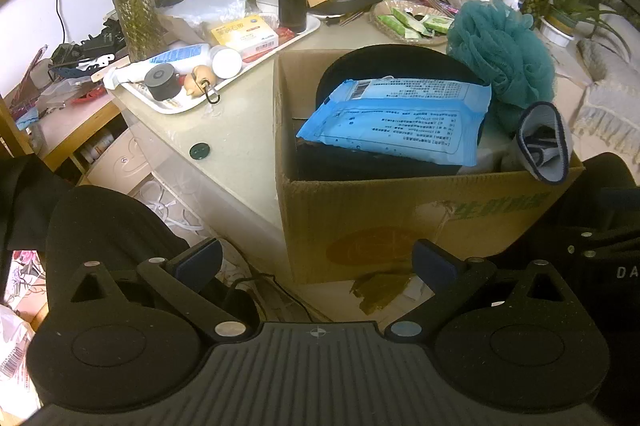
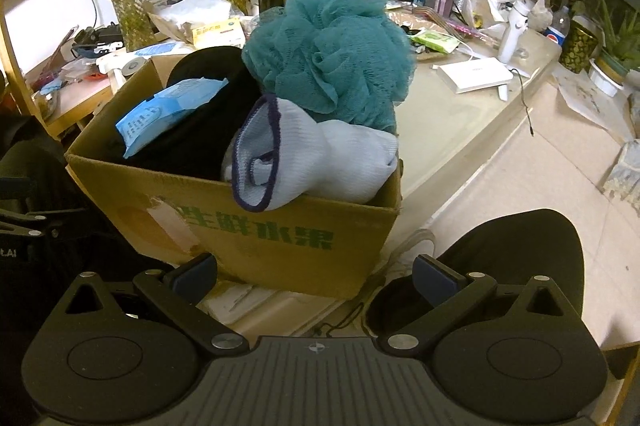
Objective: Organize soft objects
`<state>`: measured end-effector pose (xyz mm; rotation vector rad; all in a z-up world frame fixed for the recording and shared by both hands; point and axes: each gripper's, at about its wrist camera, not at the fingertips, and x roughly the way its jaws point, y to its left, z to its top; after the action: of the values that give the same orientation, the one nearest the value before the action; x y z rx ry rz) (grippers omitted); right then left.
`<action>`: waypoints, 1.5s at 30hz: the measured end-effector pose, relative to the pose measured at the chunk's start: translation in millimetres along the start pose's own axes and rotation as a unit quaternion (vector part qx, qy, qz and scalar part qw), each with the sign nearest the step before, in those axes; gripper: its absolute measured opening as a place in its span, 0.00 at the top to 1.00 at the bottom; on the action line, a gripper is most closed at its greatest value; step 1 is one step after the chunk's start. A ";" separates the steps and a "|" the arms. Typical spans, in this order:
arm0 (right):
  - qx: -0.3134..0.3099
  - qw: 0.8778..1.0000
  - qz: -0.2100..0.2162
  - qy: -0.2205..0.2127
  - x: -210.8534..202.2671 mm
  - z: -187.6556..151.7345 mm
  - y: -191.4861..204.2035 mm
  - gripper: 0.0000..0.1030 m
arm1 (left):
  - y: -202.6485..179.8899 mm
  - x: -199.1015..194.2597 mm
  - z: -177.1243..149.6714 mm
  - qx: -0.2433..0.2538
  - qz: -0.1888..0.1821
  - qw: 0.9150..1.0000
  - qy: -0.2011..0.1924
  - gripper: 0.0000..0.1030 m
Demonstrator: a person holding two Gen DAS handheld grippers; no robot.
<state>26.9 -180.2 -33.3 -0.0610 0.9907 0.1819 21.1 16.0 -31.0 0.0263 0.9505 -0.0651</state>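
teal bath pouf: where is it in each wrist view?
Left wrist: teal bath pouf upper right, at the cardboard box's far right corner.
Right wrist: pouf upper centre, above the pale blue cloth.
Shared landmark: blue packet in the box.

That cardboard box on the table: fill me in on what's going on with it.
The cardboard box holds soft things: a teal bath pouf, a pale blue cloth, a blue packet and dark fabric. The left gripper and right gripper are both open, empty and short of the box.
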 end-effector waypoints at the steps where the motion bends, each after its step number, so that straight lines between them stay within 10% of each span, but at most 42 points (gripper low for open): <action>1: 0.001 1.000 -0.001 0.000 -0.2 0.1 -0.6 0.00 | 0.1 0.3 0.2 0.000 0.000 1.000 0.001 0.00; 45: 0.008 1.000 -0.006 0.000 -1.5 0.1 -3.1 0.00 | 3.6 -3.7 -0.1 -0.010 -0.001 1.000 -0.003 0.00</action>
<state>26.7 -183.4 -32.0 -0.0530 0.9911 0.1634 19.1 19.8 -28.0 0.0073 0.9447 -0.0583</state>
